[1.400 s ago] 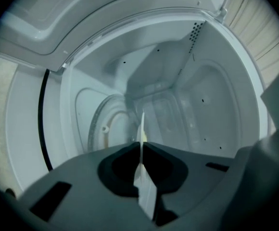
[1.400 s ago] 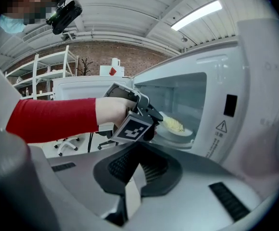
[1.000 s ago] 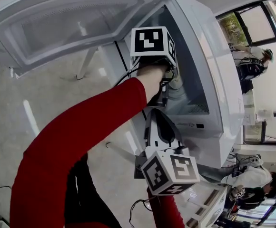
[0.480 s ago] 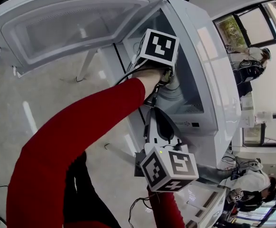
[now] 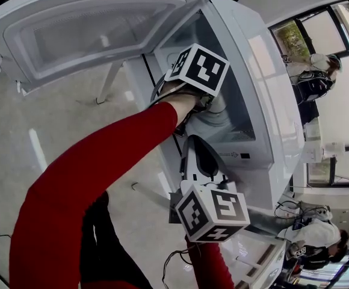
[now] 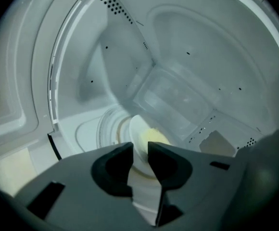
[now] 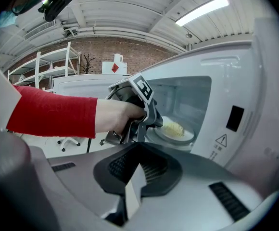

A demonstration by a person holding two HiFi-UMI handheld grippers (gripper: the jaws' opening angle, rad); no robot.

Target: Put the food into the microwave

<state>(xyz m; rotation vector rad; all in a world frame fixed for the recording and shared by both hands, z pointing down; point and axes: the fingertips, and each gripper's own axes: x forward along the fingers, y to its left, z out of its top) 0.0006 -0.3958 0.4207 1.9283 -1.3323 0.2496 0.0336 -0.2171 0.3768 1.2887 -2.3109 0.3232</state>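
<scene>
The white microwave point(image 5: 271, 101) stands with its door point(image 5: 90, 29) swung wide open. My left gripper point(image 6: 139, 150) reaches into the cavity, its jaws opening around the rim of a white plate point(image 6: 138, 131) of yellow food point(image 6: 154, 137). The plate rests on the glass turntable point(image 6: 108, 126), and the pads stand apart from the rim. In the right gripper view the plate point(image 7: 175, 134) and food point(image 7: 173, 127) show just inside the opening, beside the left gripper point(image 7: 151, 121). My right gripper point(image 7: 135, 165) hangs in front of the microwave, shut and empty.
The control panel point(image 7: 235, 118) is on the microwave's right front. The open door spreads out to the left of the cavity. People point(image 5: 310, 80) stand by the windows at the far right. Metal shelving point(image 7: 43, 66) is behind the arm.
The left hand has rolled inside the microwave opening, so its marker cube now shows a different tilt. The right gripper has stayed where it was.
</scene>
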